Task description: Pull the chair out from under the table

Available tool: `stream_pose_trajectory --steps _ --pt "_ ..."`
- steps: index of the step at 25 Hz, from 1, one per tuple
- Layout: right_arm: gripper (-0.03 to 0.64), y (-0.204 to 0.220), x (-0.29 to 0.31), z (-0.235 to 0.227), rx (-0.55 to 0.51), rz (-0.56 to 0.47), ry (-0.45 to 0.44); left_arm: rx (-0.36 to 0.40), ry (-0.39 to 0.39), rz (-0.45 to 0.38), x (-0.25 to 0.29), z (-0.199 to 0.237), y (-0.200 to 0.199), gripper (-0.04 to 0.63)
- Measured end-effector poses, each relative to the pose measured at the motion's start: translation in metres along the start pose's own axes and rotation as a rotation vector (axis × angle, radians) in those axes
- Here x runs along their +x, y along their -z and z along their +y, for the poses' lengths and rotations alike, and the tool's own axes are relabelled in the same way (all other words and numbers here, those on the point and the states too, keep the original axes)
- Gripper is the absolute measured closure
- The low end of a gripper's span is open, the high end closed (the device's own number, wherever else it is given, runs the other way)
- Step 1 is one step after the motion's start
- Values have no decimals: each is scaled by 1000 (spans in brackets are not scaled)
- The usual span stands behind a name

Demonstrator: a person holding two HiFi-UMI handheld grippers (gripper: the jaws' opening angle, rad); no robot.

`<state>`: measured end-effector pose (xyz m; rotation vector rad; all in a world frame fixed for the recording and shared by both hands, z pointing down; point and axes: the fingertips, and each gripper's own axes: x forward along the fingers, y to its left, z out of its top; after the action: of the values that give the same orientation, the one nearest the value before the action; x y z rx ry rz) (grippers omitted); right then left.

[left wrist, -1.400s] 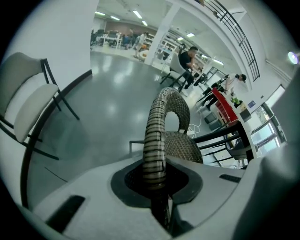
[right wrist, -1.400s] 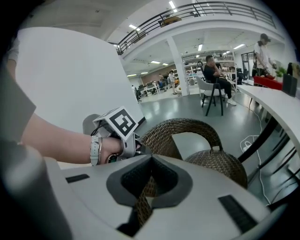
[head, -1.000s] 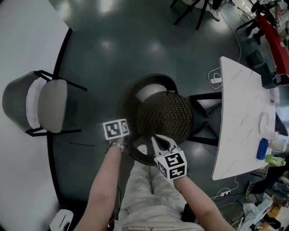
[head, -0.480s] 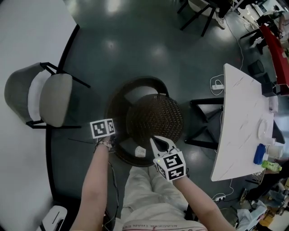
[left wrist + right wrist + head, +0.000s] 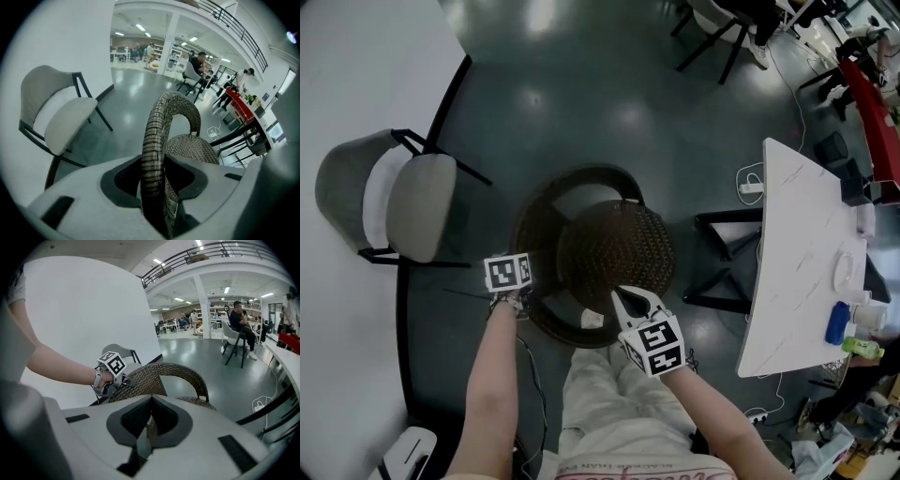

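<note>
Left gripper view: the left claw straddles the woven rim of the wicker chair. Its jaws have just been opening, and the rim stands between them with the pads close on either side but, as far as I can judge, not pressing. The rim's long axis runs straight ahead from the claw, then arches over to the right. The seat lies ahead and to the right. A grey padded chair stands to the claw's left, well apart.

Right gripper view: the right claw has its jaws together at the tips, gripping nothing. The chair's arched back rises just beyond them.

Head view: the chair stands on the dark floor directly ahead of both claws. Its seat is clear of the white tabletop, which lies to the right of the right claw — only the dark table legs come near the seat. The pull looks done. Any further tug would fall to the left claw, the one placed on the rim, and only the person's legs stand behind.
</note>
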<state>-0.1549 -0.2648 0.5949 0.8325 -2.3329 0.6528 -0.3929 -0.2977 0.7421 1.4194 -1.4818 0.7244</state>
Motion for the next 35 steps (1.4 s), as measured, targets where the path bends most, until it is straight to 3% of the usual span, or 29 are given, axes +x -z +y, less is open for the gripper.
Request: stream_pose_trajectory --steps 3,7,17,28,30,35 --pt "615 -4 -3 5 -19 -8 -13 3 -2 -6 -8 1 3 405" --pt "615 -10 -11 6 -22 -24 -11 4 52 -17 -29 -10 5 375" --pt "615 -58 -43 5 -113 -117 -23 50 99 -194 -117 -46 -21 364" --pt "615 -105 -111 9 -161 -215 -66 160 185 -401 -206 -140 -34 368" --pt "615 -114 -125 17 -178 -235 -105 165 200 -453 -223 -153 -38 388" --pt "615 -135 -157 35 -176 -309 -185 188 176 -591 -266 -175 -54 555"
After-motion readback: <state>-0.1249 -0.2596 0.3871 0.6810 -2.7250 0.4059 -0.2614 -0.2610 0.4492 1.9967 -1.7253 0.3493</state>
